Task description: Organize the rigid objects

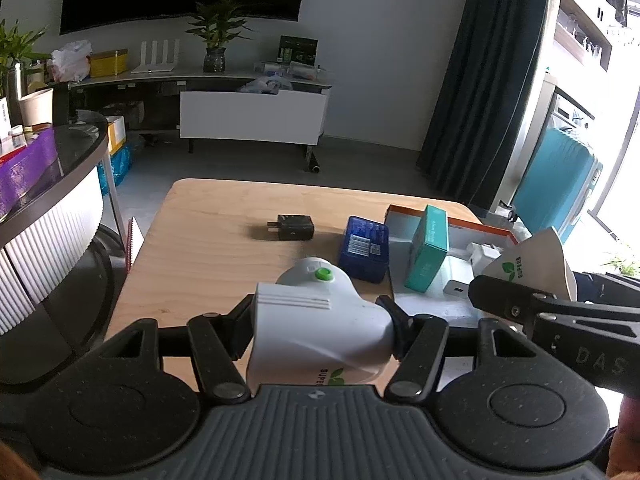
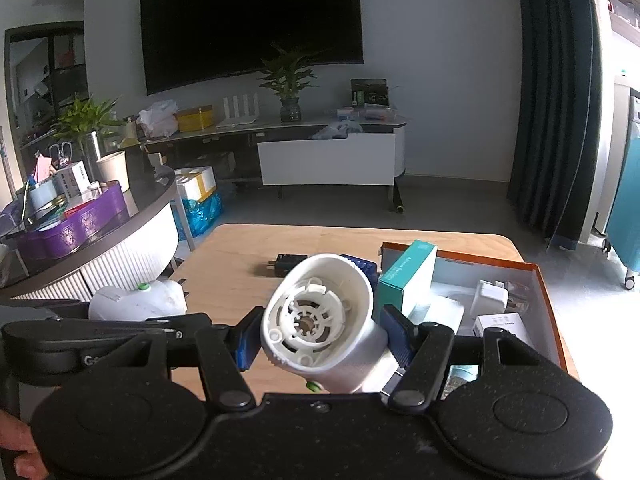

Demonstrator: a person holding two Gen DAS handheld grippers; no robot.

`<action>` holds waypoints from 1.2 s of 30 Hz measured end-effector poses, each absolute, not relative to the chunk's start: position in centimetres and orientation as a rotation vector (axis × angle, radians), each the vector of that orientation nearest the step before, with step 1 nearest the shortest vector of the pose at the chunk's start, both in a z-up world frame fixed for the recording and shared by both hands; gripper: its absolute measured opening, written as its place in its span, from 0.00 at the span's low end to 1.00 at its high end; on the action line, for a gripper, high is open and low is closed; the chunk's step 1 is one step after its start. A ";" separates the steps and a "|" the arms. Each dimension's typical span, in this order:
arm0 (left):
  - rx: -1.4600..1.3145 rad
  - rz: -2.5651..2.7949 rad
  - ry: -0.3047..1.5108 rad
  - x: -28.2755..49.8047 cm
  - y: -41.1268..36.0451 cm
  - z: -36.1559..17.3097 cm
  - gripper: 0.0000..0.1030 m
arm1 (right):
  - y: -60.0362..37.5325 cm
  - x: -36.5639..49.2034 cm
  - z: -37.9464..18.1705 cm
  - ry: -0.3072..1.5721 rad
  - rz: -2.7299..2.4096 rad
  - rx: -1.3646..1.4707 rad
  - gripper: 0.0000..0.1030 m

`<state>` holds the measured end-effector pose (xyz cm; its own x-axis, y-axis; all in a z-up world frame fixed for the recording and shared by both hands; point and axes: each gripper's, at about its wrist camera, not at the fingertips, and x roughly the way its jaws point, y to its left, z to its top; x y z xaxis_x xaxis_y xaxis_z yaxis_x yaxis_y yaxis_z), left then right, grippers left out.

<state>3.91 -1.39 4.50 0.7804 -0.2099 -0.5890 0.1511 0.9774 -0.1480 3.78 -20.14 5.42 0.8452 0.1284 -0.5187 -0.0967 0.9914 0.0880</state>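
Left gripper point(image 1: 320, 330) clamped on a white device point(image 1: 316, 336) above the wooden table point(image 1: 200, 240).

Beyond the device lie a black charger point(image 1: 294, 227) and blue box point(image 1: 365, 248); to its right, an orange-rimmed tray point(image 1: 488, 230) holds a teal box point(image 1: 427, 254).

Black wall screen point(image 2: 252, 20), potted plant point(image 2: 289, 84), dark curtain point(image 2: 556, 100), teal suitcase point(image 1: 556, 184)

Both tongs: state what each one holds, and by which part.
Left tongs clamp the white green-button piece across its body sides. Right tongs clamp the open-ended white housing across its barrel.
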 end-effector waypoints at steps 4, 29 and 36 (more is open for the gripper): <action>-0.090 -0.206 0.646 3.8 -1.9 4.6 0.62 | -20.6 3.6 5.5 0.548 0.106 0.065 0.73; -0.066 -0.270 0.658 3.8 -4.9 4.6 0.62 | -23.2 2.6 5.8 0.531 0.043 0.098 0.73; -0.059 -0.297 0.659 3.8 -6.1 4.6 0.62 | -24.2 2.2 6.0 0.525 0.016 0.109 0.73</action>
